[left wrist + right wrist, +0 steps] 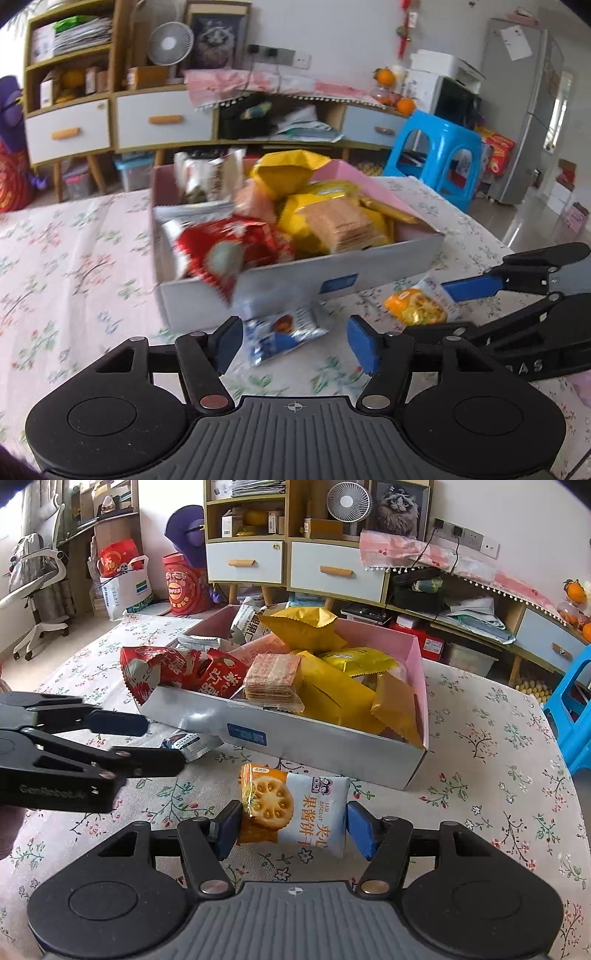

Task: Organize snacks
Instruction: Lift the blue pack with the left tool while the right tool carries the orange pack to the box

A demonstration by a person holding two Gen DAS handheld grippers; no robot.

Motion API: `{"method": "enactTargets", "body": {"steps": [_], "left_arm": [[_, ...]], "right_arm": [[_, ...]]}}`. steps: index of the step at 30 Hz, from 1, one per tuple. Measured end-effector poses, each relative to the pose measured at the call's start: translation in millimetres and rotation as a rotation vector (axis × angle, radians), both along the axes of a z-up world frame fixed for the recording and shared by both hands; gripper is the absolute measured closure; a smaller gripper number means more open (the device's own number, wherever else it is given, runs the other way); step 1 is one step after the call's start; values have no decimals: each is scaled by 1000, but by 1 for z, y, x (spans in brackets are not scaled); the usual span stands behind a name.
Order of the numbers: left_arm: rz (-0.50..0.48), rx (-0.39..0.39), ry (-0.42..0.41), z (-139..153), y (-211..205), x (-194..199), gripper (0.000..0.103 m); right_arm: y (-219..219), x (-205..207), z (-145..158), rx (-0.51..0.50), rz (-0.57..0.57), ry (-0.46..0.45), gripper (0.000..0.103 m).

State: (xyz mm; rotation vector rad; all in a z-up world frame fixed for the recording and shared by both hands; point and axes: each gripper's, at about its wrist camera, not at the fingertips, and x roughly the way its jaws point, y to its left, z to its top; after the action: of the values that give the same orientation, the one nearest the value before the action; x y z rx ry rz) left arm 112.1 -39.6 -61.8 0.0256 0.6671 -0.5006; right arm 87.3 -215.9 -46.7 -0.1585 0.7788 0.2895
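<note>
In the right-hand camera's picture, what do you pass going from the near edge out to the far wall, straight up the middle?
Right gripper closed on the jam biscuit packet → grey box → wafer pack → yellow bag → white drawer → desk fan.

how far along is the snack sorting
Mostly done: the box is already heaped with packets. In hand: the right gripper has the jam biscuit pack between its jaws. Left: the blue packet on the cloth before the open left gripper, with the red bag hanging over the box edge.
</note>
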Motion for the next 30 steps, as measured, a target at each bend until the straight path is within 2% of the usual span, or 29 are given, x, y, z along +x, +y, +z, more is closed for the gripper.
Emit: {"method": "enactTargets", "body": {"steps": [4, 6, 8, 9, 12, 17, 22, 30], "left_arm": [[-41, 57, -20, -4, -16, 2, 43], [-41, 115, -35, -8, -20, 2, 50], [-34, 169, -52, -11, -21, 0, 60], [-34, 169, -52, -11, -20, 0, 64], [-2, 197, -42, -9, -16, 0, 88], [23, 189, -39, -8, -7, -3, 91], [32, 111, -20, 2, 3, -8, 91], [-17, 64, -20, 15, 6, -25, 91]], "right_arm": [[-3, 1, -2, 0, -7, 6, 53], [-4, 1, -3, 0, -7, 8, 53], [-5, 2, -4, -2, -7, 10, 53], [-6, 3, -4, -2, -7, 11, 53], [-5, 4, -5, -3, -7, 13, 53], [-1, 3, -2, -1, 1, 5, 53], [2, -1, 5, 8, 10, -9, 53], [0, -5, 20, 48, 2, -40, 53]]}}
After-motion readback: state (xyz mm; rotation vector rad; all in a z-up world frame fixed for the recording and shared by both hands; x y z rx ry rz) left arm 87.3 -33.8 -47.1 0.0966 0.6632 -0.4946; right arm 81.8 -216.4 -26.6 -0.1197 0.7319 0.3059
